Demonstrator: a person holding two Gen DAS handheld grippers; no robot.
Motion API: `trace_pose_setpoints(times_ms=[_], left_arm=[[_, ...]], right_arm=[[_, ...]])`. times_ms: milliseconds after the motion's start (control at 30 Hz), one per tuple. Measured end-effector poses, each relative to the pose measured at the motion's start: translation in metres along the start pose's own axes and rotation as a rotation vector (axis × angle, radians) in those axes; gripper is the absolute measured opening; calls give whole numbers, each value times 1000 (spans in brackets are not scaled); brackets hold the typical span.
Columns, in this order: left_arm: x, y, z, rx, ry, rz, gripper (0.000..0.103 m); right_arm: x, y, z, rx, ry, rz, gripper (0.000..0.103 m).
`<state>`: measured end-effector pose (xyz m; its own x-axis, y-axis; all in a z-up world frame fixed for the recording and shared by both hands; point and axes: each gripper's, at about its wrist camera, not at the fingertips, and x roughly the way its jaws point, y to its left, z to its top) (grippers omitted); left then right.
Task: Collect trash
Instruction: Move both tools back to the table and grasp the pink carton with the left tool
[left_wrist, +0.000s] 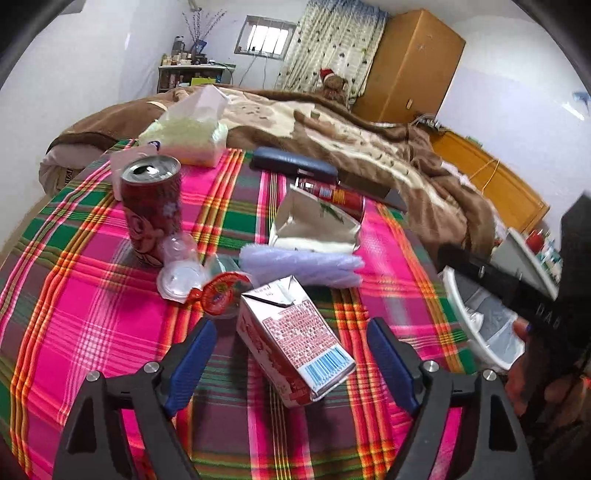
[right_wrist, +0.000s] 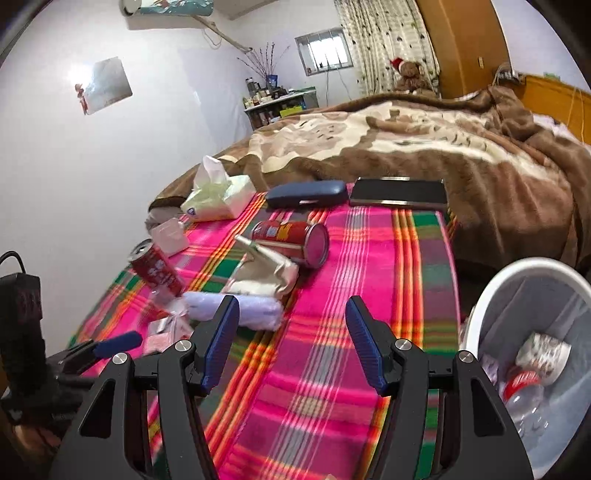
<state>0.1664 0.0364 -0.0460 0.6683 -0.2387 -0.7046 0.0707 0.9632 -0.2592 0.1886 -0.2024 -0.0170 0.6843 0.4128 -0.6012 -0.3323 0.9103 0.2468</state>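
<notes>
Left gripper (left_wrist: 291, 354): jaws wide, carton (left_wrist: 295, 343) between them, probably untouched. Right gripper (right_wrist: 291, 343): jaws wide, empty. Bin (right_wrist: 491, 295) at 3 o'clock.

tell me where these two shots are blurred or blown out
Left wrist view: the pale purple plastic wrapper smears with motion blur; the barred window is overexposed. Right wrist view: the upright red soda can is streaked, and glare whitens the wall picture.
</notes>
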Motion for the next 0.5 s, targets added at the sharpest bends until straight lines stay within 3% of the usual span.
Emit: trace_pose_setpoints(times_ms=[267, 433, 500], left_arm=[[22, 5, -5, -5, 32, 48, 83], [25, 24, -8, -33, 67, 45, 49], [22, 32, -10, -46, 64, 39, 41]], right_arm=[[28, 12, 7, -74, 64, 30, 61], [42, 26, 6, -123, 94, 67, 61], [46, 32, 7, -147, 103, 69, 61]])
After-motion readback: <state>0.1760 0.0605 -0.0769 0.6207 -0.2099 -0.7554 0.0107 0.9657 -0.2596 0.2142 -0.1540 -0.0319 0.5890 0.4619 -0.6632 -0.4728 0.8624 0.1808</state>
